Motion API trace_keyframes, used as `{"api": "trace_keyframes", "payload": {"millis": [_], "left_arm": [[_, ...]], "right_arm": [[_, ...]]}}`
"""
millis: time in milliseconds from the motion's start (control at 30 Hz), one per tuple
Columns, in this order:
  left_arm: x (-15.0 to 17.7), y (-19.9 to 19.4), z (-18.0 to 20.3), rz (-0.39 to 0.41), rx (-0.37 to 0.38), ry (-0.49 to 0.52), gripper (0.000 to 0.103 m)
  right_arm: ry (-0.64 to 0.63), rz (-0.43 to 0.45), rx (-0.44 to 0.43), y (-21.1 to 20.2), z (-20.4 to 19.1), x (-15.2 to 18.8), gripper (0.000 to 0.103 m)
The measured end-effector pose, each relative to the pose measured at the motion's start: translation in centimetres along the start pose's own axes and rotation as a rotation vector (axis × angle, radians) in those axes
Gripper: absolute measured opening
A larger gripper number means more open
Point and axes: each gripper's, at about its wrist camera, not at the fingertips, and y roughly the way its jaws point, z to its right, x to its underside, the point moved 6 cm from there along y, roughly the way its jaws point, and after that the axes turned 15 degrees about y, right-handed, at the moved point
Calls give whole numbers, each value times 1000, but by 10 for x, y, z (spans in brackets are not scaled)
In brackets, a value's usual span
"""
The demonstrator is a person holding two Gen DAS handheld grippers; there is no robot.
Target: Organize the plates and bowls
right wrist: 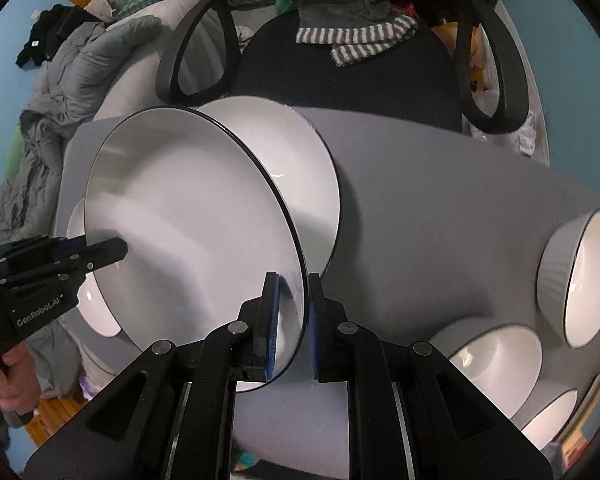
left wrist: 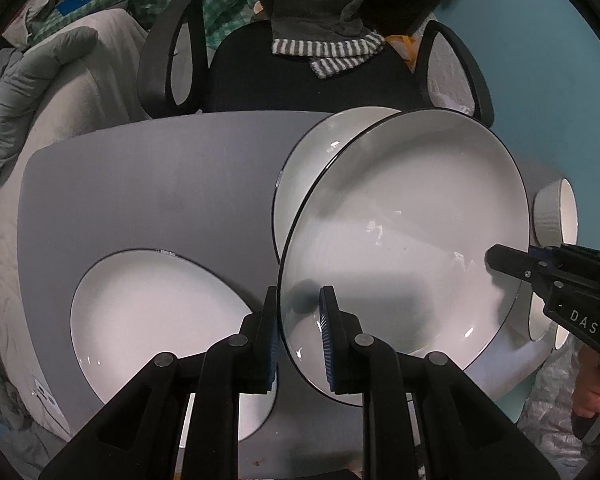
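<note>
A large white plate with a thin black rim (left wrist: 412, 232) (right wrist: 188, 220) hangs above the grey table, held by both grippers at opposite edges. My left gripper (left wrist: 300, 296) is shut on its near rim and shows as a black tool (right wrist: 124, 248) at the plate's left edge in the right wrist view. My right gripper (right wrist: 292, 280) is shut on the other rim and reaches in from the right (left wrist: 490, 258) in the left wrist view. A second matching plate (left wrist: 312, 168) (right wrist: 300, 168) lies on the table partly beneath the held one. A third plate (left wrist: 152, 320) (right wrist: 96, 312) lies flat beside it.
Several white bowls stand at one end of the grey table (right wrist: 440, 208): a ribbed bowl (right wrist: 580, 276) (left wrist: 552, 216) and two more (right wrist: 496, 360) (right wrist: 552, 420). A black office chair (left wrist: 300, 80) with a striped cloth stands at the far edge. Grey bedding (left wrist: 40, 80) lies beyond.
</note>
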Motion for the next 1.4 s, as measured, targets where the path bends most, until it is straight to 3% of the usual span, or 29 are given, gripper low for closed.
{"api": "trace_keyframes", "payload": {"millis": [533, 1133, 1300, 1400], "left_arm": [[-20, 14, -10, -52, -23, -27, 18], [-29, 25, -7, -97, -40, -9, 18], [-30, 25, -8, -88, -36, -12, 18], [-29, 24, -8, -89, -43, -18, 19]], "right_arm": [[-25, -48, 22, 24, -10, -31, 13], [4, -64, 58, 31, -5, -31, 14], [2, -61, 62, 31, -6, -32, 19], [11, -72, 54, 32, -9, -32, 31]]}}
